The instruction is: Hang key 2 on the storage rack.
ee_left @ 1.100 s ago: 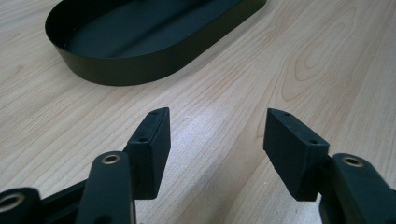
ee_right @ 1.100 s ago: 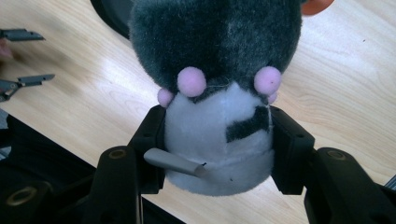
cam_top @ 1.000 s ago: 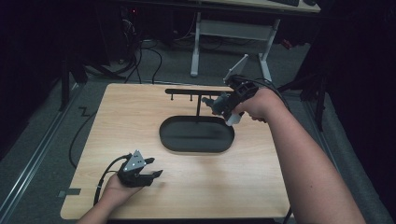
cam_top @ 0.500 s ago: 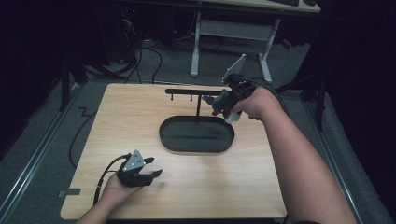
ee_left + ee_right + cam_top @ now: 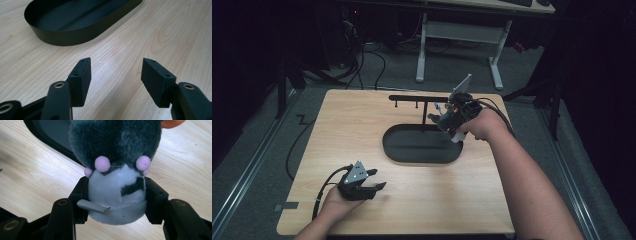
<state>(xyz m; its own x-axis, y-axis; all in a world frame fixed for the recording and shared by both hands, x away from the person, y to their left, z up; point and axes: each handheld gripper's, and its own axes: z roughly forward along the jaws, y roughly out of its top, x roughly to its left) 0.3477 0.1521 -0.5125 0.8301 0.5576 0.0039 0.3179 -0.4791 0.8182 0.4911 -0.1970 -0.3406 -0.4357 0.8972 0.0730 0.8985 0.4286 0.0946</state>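
From the high view, the right gripper (image 5: 443,119) has come a little lower and more to the left than one second ago; it was beside the post of the black hook stand (image 5: 422,100), and now it hangs over the right end of the black oval tray (image 5: 422,152). It carries a small plush toy (image 5: 437,120), grey and white, in the air near the stand's post and above the tray's far rim. The left gripper (image 5: 371,186) has not moved in this time; it rests on the wooden table (image 5: 337,130) near the front edge, well apart from the tray.

In the left gripper view, the two black jaws stand wide apart with nothing between them, only the bare table under them, and the tray (image 5: 75,37) lies further ahead.

In the right gripper view, the jaws press on both sides of the plush toy (image 5: 117,195), on its white lower part; the grey upper part with small pink pompoms is above. The tray (image 5: 55,142) shows behind the toy, at the upper left.

I think the small shift means the toy is being brought to the stand or the tray, but I cannot tell which; it is not yet released.
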